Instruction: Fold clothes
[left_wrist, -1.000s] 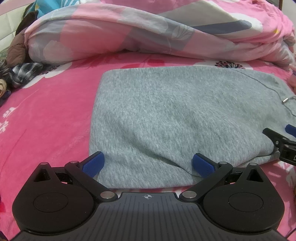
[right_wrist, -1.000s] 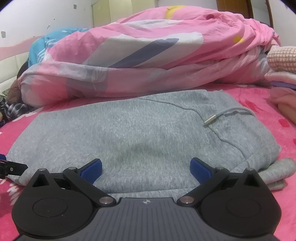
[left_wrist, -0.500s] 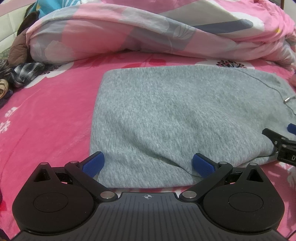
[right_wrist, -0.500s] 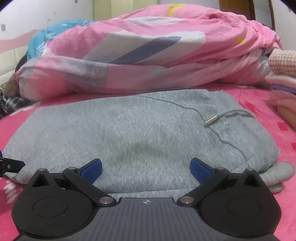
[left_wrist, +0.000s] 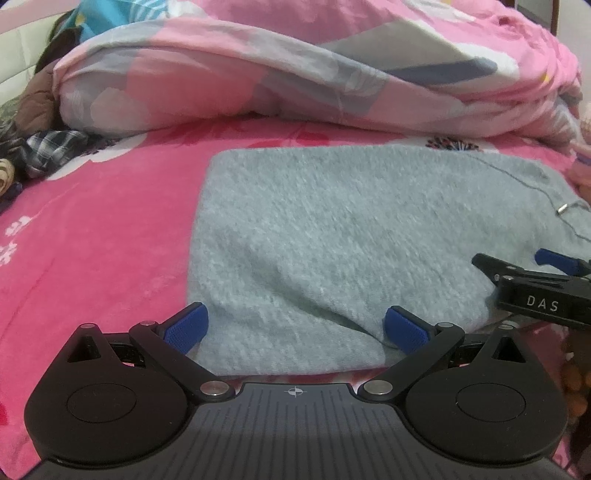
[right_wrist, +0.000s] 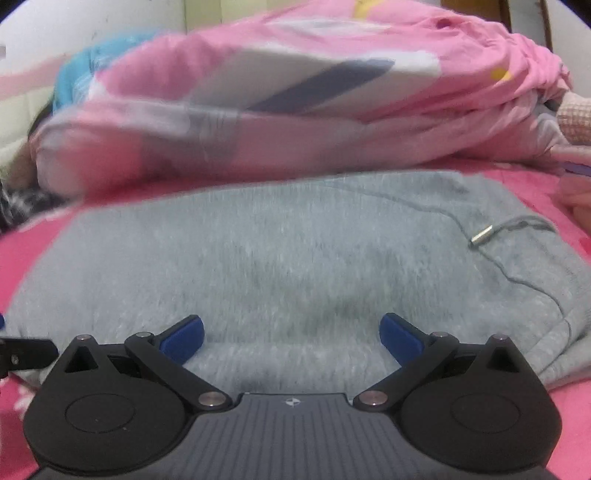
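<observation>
**Both tongs spread wide at the near edge of a folded grey sweatshirt**

A grey sweatshirt (left_wrist: 351, 236) lies folded into a rough rectangle on a bed covered by a bright pink sheet (left_wrist: 99, 236). Behind it, a rumpled pink quilt (left_wrist: 295, 70) with grey and white patches is heaped along the far side of the bed.

The left tongs (left_wrist: 293, 326) sit low at the sweatshirt's near-left corner, released, with the blue pads (left_wrist: 186, 326) wide apart and the grey cloth showing between them; nothing is gripped. The right tongs (right_wrist: 291, 332) are likewise released, spread over the near edge of the sweatshirt further to the right, holding nothing. Whether either set touches the cloth cannot be told.

In the right wrist view a drawstring with a metal tip (right_wrist: 480, 236) lies on top of the sweatshirt towards its right side. The right tongs also show at the right edge of the left wrist view. Dark checked cloth (left_wrist: 48, 147) is bunched at the far left of the bed.
</observation>
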